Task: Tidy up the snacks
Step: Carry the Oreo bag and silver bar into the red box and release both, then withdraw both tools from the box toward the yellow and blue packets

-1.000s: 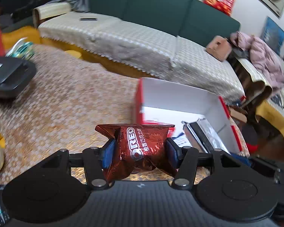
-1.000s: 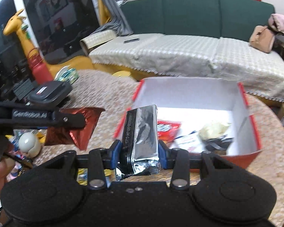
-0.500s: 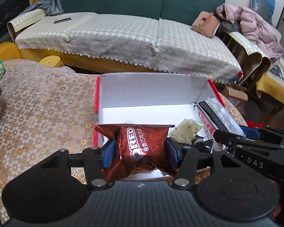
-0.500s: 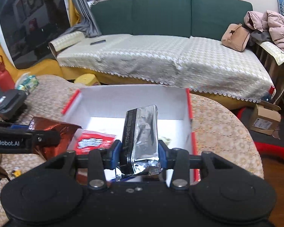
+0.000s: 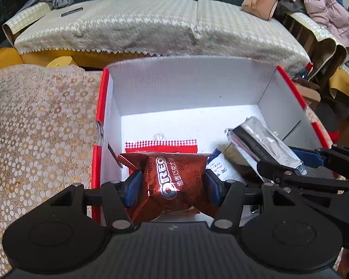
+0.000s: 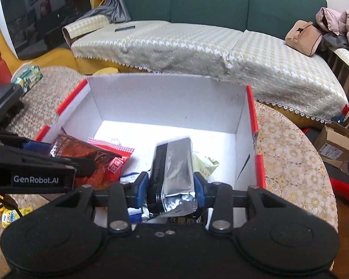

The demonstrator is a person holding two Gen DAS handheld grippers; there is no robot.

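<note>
Both grippers have swung from beside the box to over its open top since the earlier frames, each carrying its packet along. Left gripper is clenched on the brown Oreo packet, pads pressing both sides, packet hanging above the box's near-left corner. Right gripper is clamped on the silver foil pouch, pouch upright and leaning a bit, over the near-right part of the box. White box with red rim sits on the patterned tablecloth, far wall toward the sofa.

Progress, judged: partly done. Already on the box floor: a red-and-white packet near the left wall, a pale green wrapper toward the right wall, some paper-labelled items under the grippers, hard to read. Two held packets are not yet let go. Yellow-blue packets lie outside the box at the table's near-left edge, so probably more to collect; a green pack by the far-left edge may count too, unclear.

Pose: both tools point forward and down into the box, side by side, left one's fingers crossing the right wrist view at left. Neither packet touches the floor as far as I can tell.
</note>
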